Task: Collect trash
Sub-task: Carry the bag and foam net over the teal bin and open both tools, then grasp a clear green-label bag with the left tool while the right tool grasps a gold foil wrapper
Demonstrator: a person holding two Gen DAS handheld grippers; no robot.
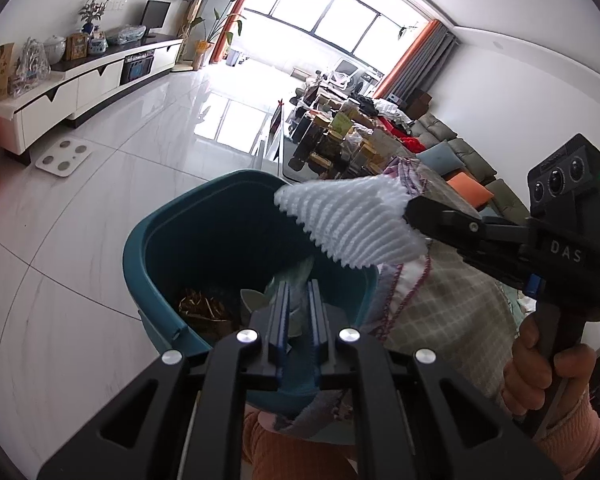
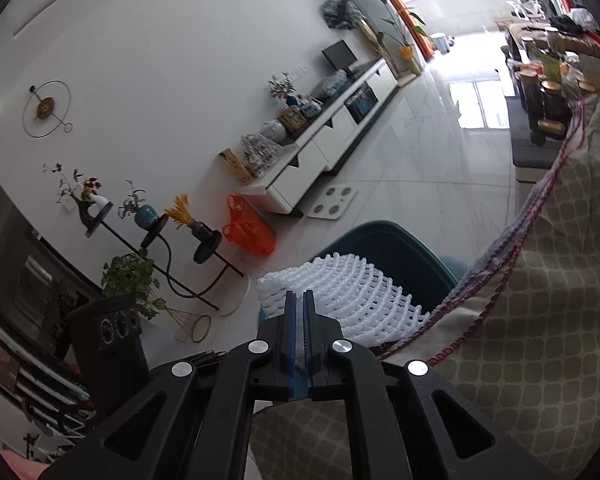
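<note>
A teal trash bin (image 1: 204, 240) stands beside the table; dry scraps and a pale leaf lie inside. My left gripper (image 1: 299, 300) is shut on the bin's near rim. My right gripper (image 2: 299, 300) is shut on a white foam fruit net (image 2: 340, 292) and holds it over the bin's rim (image 2: 380, 232). In the left wrist view the right gripper (image 1: 414, 210) comes in from the right with the net (image 1: 352, 220) hanging above the bin's open mouth.
A table with a checked cloth (image 1: 440, 312) is at the right, its edge against the bin; the cloth (image 2: 540, 300) also fills the right wrist view's right side. Bottles and boxes (image 1: 340, 136) crowd its far end. White tiled floor, a scale (image 1: 63, 157) and a TV cabinet (image 1: 80, 80) lie left.
</note>
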